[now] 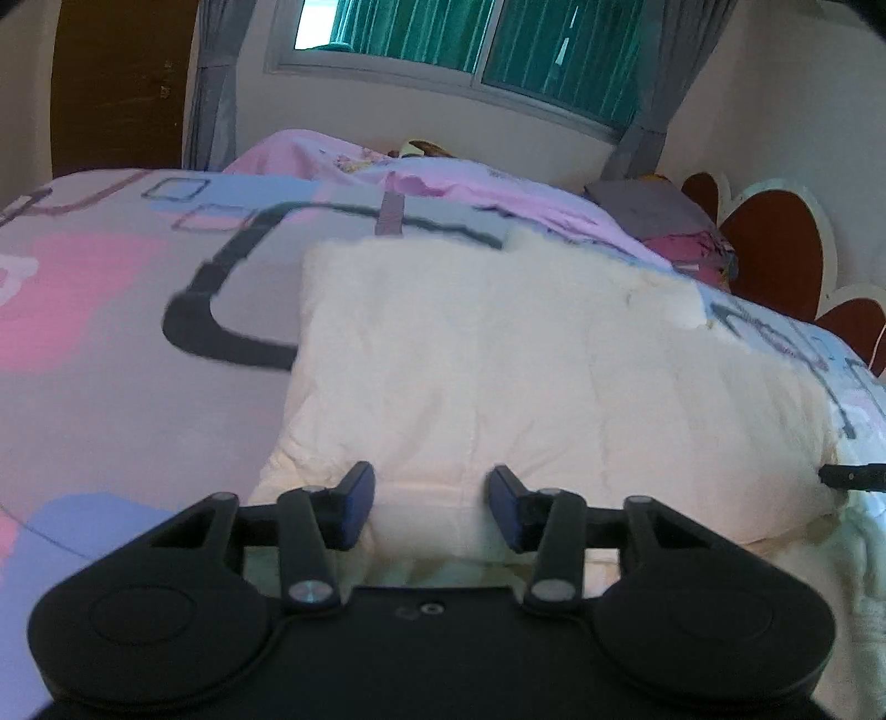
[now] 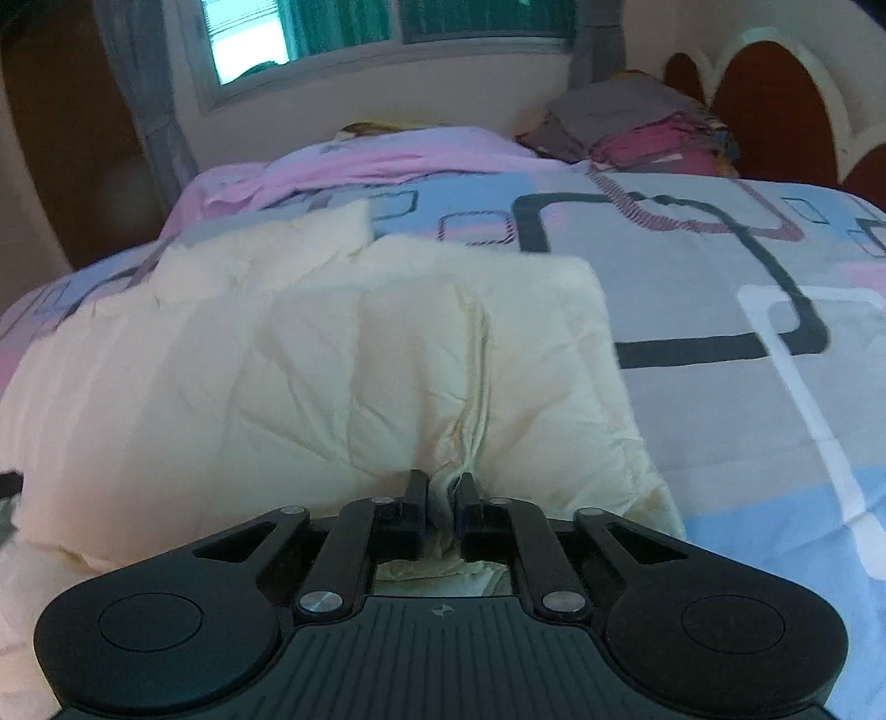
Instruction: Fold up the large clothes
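Cream quilted garment [image 1: 498, 376] lies folded on the patterned bedspread [image 1: 111, 343], a thick padded slab with stitched panels; in the left wrist view its long axis runs across the picture, from a squared corner near the black looped print to a ragged end toward the scalloped headboard [image 1: 775, 243]; its near edge faces both grippers, its far edge faces the window [image 1: 470, 39]; more cream cloth lies under and beside it at the near right.

Left gripper [image 1: 432, 504] sits over the near edge of the garment with its blue-padded fingers [image 1: 354, 504] spread apart; cloth shows in the gap between them, but the pads do not press on it, so it is released.

Right gripper [image 2: 442, 512] is drawn close on a bunched pleat of the same garment [image 2: 332, 376]; a ridge of gathered fabric rises from between the black fingers [image 2: 412, 509] and a seam-like crease runs away from it toward the far edge; the grip is a pinch on that fold.

In the right wrist view the garment fills the left and middle, its right edge running down the bedspread [image 2: 720, 360]; a loose cream flap sits at its far left corner.

Beyond it lie a pink sheet [image 2: 387, 155] and a grey and magenta pillow [image 2: 637, 127]; grey curtains [image 1: 213, 83] flank the window.
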Tool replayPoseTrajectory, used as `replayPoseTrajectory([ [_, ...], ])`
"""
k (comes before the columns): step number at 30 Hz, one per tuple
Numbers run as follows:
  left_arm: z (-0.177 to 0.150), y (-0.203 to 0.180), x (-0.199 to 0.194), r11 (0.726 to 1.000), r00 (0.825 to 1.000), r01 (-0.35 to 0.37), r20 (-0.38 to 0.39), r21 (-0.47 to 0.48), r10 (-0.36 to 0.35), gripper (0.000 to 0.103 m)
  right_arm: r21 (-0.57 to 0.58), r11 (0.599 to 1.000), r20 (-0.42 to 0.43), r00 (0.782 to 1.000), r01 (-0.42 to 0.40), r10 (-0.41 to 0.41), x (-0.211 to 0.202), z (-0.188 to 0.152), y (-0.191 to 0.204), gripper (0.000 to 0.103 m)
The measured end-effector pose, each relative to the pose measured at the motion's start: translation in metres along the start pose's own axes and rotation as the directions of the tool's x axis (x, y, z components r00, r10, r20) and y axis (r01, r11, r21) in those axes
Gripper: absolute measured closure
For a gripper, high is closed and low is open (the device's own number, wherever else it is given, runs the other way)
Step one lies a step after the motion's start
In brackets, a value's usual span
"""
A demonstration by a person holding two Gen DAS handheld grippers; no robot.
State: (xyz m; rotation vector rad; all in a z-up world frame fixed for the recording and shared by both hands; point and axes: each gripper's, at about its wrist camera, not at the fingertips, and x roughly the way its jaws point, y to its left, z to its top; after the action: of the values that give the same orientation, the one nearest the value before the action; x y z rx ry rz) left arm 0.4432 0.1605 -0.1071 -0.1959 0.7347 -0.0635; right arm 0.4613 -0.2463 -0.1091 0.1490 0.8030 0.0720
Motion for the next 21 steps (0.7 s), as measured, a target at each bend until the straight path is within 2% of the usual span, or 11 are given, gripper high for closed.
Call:
replayPoseTrajectory([
  [1, 0.005, 0.0, -0.007, 1.0, 0.999, 0.0, 0.033, 0.004, 0.0, 0.038, 0.012, 1.0, 0.057, 0.998, 0.02, -0.021, -0.009, 0.006, -0.001, 0.016],
  [2, 0.01, 0.001, -0.009, 1.0, 0.998, -0.003, 0.062, 0.014, 0.002, 0.027, 0.017, 1.0, 0.107, 0.994, 0.019, -0.02, -0.018, 0.01, -0.001, 0.01],
  [3, 0.019, 0.0, -0.011, 0.999, 0.996, -0.007, 0.09, 0.033, 0.004, 0.027, 0.015, 1.0, 0.125, 0.992, 0.008, -0.01, -0.022, 0.015, 0.001, 0.01],
  [4, 0.027, 0.0, -0.009, 0.999, 0.995, -0.003, 0.096, 0.045, -0.001, 0.027, 0.012, 1.0, 0.13, 0.991, -0.006, 0.005, -0.022, 0.021, 0.003, 0.02],
  [5, 0.036, 0.0, -0.004, 0.999, 0.995, 0.004, 0.098, 0.051, -0.009, 0.029, 0.005, 1.0, 0.136, 0.991, -0.017, 0.017, -0.021, 0.028, 0.007, 0.044],
  [6, 0.043, 0.0, 0.002, 0.998, 0.995, 0.009, 0.101, 0.055, -0.015, 0.031, -0.003, 1.0, 0.134, 0.991, -0.017, 0.017, -0.017, 0.036, 0.012, 0.054],
  [7, 0.051, -0.001, 0.01, 0.998, 0.994, 0.014, 0.105, 0.062, -0.021, 0.031, -0.014, 1.0, 0.135, 0.991, -0.018, 0.02, -0.013, 0.042, 0.019, 0.058],
  [10, 0.067, -0.002, 0.038, 0.997, 0.996, 0.018, 0.091, 0.08, -0.025, 0.032, -0.055, 0.998, 0.123, 0.992, -0.009, 0.016, 0.011, 0.059, 0.033, 0.058],
  [15, 0.068, 0.011, 0.089, 0.996, 1.0, -0.026, -0.003, 0.085, 0.027, 0.028, -0.101, 0.994, -0.034, 0.999, 0.039, -0.042, 0.074, 0.059, 0.032, 0.058],
  [19, 0.061, 0.02, 0.095, 0.996, 1.0, -0.027, -0.013, 0.085, 0.028, 0.028, -0.112, 0.992, -0.036, 0.998, 0.056, -0.06, 0.086, 0.052, 0.026, 0.055],
  [21, 0.063, 0.018, 0.087, 0.994, 0.998, -0.056, -0.014, 0.09, 0.058, 0.032, -0.109, 0.991, -0.026, 0.997, 0.075, -0.078, 0.083, 0.054, 0.029, 0.055],
])
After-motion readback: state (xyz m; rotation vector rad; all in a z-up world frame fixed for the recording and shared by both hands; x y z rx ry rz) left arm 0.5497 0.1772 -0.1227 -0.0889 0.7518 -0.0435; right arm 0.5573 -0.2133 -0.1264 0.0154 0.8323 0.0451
